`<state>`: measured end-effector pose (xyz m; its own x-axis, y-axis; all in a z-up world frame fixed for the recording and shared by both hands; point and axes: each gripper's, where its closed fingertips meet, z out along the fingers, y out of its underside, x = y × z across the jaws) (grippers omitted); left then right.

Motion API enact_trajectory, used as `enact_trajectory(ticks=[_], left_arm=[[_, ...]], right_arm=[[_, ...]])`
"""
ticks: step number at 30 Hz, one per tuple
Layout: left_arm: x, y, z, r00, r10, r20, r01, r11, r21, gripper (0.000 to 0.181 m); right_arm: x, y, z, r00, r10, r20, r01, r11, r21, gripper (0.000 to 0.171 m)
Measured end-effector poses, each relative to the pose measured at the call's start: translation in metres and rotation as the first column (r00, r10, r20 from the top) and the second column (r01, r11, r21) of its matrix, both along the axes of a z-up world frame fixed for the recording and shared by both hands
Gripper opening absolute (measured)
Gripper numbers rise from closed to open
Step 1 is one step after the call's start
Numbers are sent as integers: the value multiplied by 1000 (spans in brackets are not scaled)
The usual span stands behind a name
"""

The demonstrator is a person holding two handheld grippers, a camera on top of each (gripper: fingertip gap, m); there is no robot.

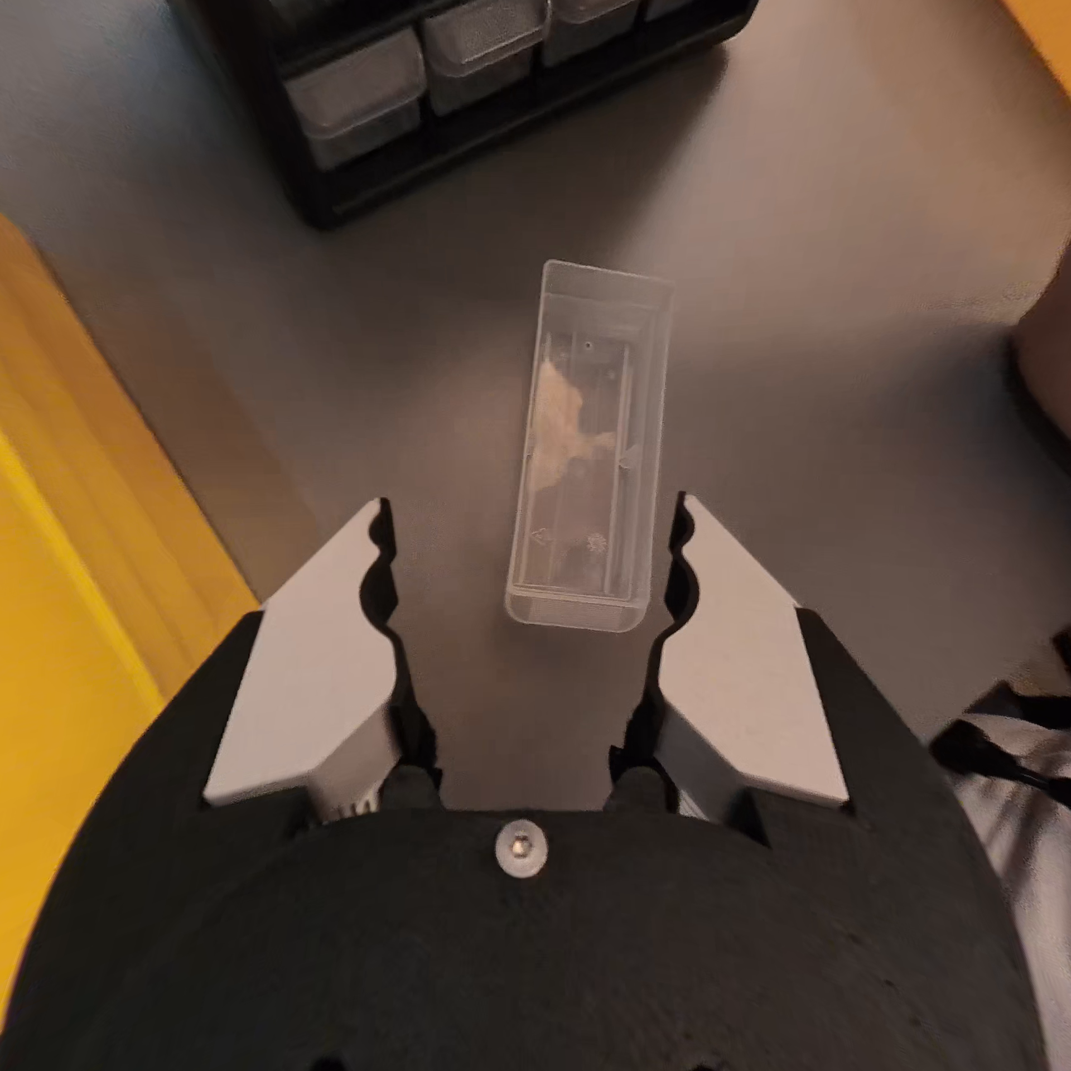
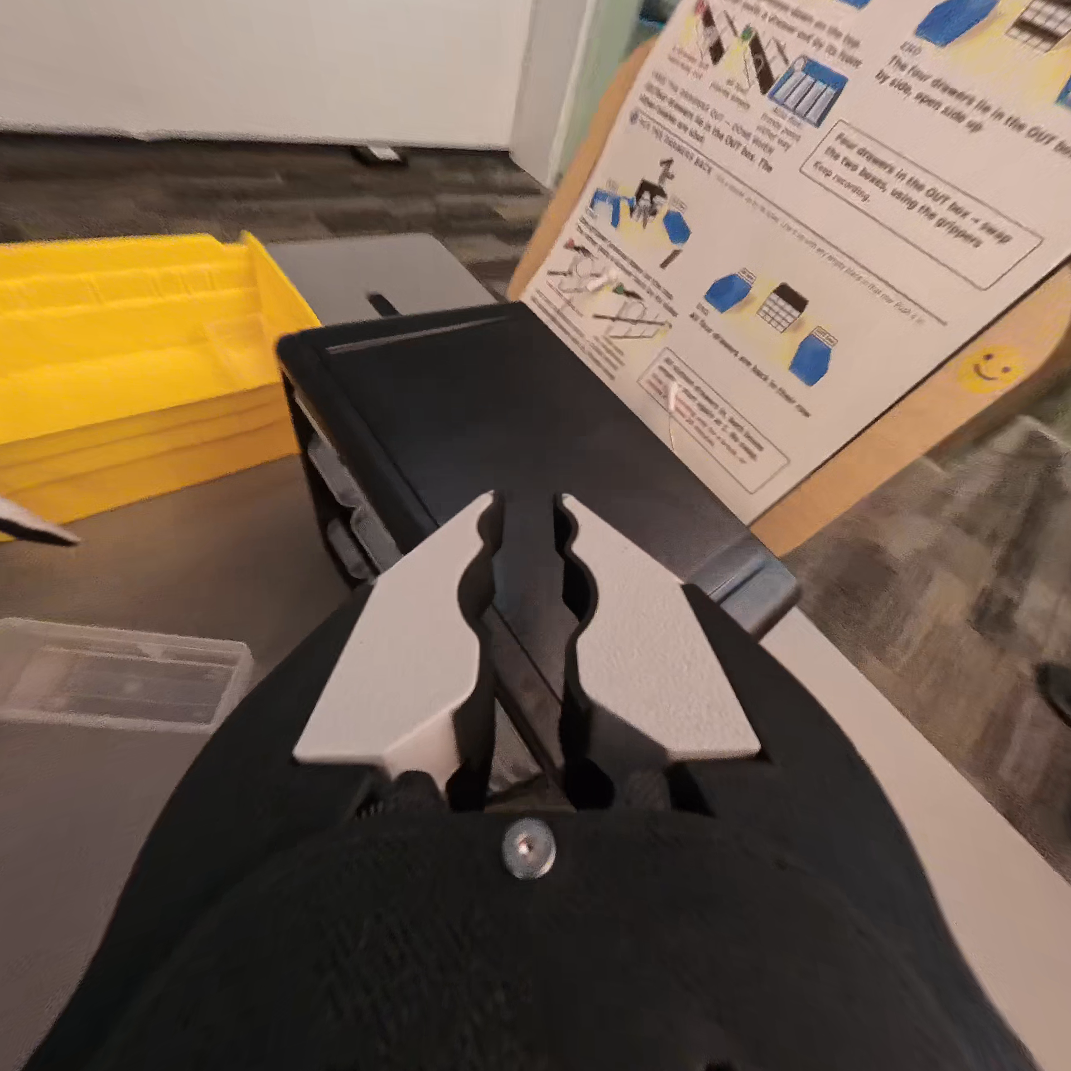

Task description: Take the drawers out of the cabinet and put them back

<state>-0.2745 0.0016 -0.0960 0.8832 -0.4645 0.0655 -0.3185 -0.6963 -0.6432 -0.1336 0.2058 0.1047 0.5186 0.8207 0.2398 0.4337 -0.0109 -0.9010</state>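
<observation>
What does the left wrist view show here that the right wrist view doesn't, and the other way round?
Only the left wrist view shows the open left tongs above the clear drawer, looking into its open top, and the cabinet's drawer fronts face on.

Only the right wrist view shows the right tongs, a narrow gap between their fingers, over the cabinet's black top, plus an instruction sheet on a board and the floor beyond.

Both show the cabinet, the clear drawer lying on the grey table, and a yellow bin.

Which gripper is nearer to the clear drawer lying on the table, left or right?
Left. The left gripper hovers open right over the clear drawer; the right gripper is over the black cabinet, drawer off to its left.
</observation>
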Motion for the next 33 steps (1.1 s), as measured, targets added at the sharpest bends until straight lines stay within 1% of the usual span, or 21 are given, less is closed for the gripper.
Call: enact_trajectory(ticks=[1,3,4,5,6,8,11,13,14,15,16,18,20,23,26,28,33], left_arm=[[-1,-1,-1,1000,6,-20,-5,1000,30,98],[-2,-4,-5,998,31,-54,-27,997,78,99],[-1,-7,-9,997,45,-62,-39,995,90,100],[0,-9,-12,996,58,-66,-51,994,94,102],[1,-12,-16,995,73,-69,-66,993,94,105],[5,-14,-22,993,92,-70,-86,992,91,111],[11,-12,-23,991,114,-72,-105,988,110,110],[14,-7,-20,990,116,-80,-104,985,138,108],[17,-5,-20,991,107,-80,-96,987,128,105],[21,-5,-22,992,96,-79,-89,991,96,100],[24,-6,-25,992,90,-91,-85,995,62,99],[20,-7,-30,980,89,-175,-88,996,13,87],[16,-6,-33,966,91,-240,-96,995,-10,85],[22,-8,-39,975,62,-215,-80,994,-75,86],[16,-10,-46,959,46,-279,-82,990,-118,81],[15,-11,-49,959,41,-281,-83,987,-139,76],[19,-9,-52,971,65,-232,-105,981,-164,66]], right_arm=[[5,-2,3,997,65,-42,-67,997,-32,25],[11,-6,9,965,215,-149,-229,969,-88,25],[13,-5,10,942,275,-190,-299,948,-113,24],[16,-3,6,927,320,-197,-349,927,-137,13],[19,4,0,923,339,-179,-367,918,-152,8],[22,15,-12,925,367,-103,-379,914,-147,0],[22,17,-33,907,420,21,-409,893,-187,0],[20,15,-34,895,445,46,-430,884,-184,0],[20,13,-35,889,453,61,-438,882,-174,0],[20,14,-34,891,449,64,-434,885,-168,0],[21,15,-35,896,439,65,-422,889,-177,0],[26,16,-39,904,421,73,-401,896,-192,0],[30,16,-43,903,420,91,-401,899,-174,0],[32,16,-43,897,429,104,-413,899,-145,0],[30,15,-43,893,439,99,-424,895,-139,0],[31,14,-43,886,454,96,-442,888,-127,0],[33,13,-43,875,485,14,-477,865,-154,0]])
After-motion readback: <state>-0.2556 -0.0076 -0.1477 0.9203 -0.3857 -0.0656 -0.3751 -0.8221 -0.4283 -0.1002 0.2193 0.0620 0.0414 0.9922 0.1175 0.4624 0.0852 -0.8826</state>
